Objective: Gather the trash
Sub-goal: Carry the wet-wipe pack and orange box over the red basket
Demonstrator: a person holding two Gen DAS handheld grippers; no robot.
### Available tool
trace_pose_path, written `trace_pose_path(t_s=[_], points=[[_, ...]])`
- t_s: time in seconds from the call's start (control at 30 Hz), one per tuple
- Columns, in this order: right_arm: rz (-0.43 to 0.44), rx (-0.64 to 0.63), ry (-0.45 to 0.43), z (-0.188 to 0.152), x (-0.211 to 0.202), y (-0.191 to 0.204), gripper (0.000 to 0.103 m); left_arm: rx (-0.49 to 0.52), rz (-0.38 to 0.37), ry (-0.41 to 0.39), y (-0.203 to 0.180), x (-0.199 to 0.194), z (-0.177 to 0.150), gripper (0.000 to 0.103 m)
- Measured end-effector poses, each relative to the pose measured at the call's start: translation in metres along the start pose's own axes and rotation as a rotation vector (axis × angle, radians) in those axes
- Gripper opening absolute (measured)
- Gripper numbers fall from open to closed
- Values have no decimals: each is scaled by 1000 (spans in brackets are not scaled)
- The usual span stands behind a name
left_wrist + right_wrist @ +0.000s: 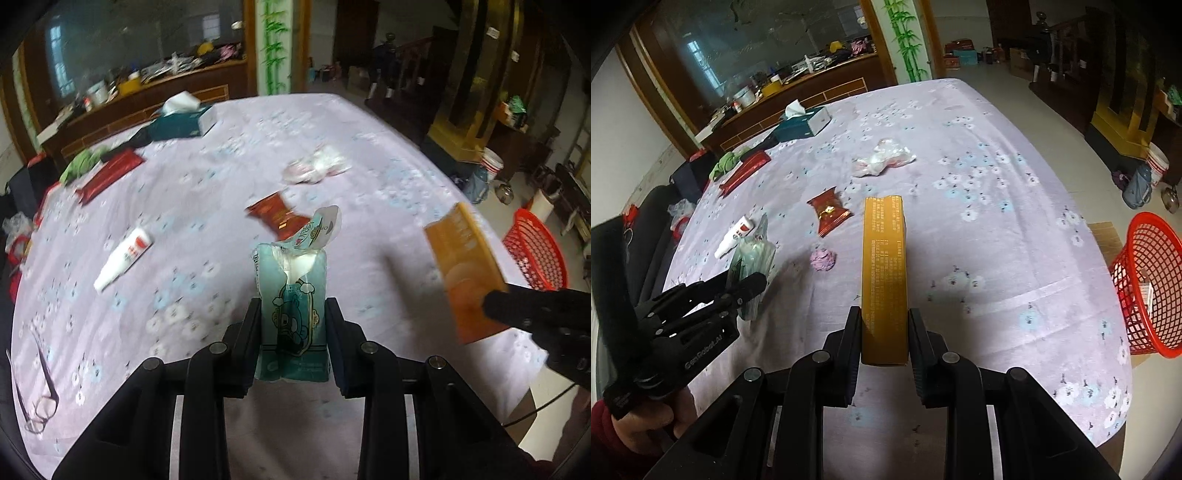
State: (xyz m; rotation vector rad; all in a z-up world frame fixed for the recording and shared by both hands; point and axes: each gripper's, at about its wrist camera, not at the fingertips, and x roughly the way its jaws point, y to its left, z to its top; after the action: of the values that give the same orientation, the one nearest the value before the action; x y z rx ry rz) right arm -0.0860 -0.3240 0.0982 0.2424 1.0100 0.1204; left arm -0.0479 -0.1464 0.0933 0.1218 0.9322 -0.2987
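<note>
Pinched between the jaws of the left gripper [293, 314], nearest the lens, stands a teal tissue pack [291, 295] with its torn flap hanging open, held clear above the table [369, 147]. The right gripper [884, 325] is likewise clamped on a tall yellow box [884, 258], held upright over the lilac flowered cloth. Both loads seem bound for the red basket [1145, 280], which stands on the floor just beyond the table's right edge and already holds at least one item. To do this well, I would carry the box across first, since that hand is closer, bring it right over the rim before letting go, and keep the soft pack squeezed low on its body so it does not slip. Left on the cloth I count one red snack wrapper [829, 212], one crumpled white plastic bag [882, 158], one white tube [735, 234] and one small purple wad [822, 258]. Farther back lie one teal tissue box [803, 123], which may not be trash, one long red packet [744, 171] and one green cloth [724, 162].
</note>
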Motion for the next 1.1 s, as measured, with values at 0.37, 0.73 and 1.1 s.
trace_pose_path(t_s=[0.37, 0.73, 1.1], points=[[-25, 53, -51, -1, -25, -35, 26, 88, -79, -41, -53, -8, 15, 31], [-59, 142, -90, -10, -48, -78, 26, 175, -135, -48, -99, -4, 26, 31], [-88, 203, -119, -18, -68, -108, 26, 227, -172, -37, -129, 0, 31, 32]])
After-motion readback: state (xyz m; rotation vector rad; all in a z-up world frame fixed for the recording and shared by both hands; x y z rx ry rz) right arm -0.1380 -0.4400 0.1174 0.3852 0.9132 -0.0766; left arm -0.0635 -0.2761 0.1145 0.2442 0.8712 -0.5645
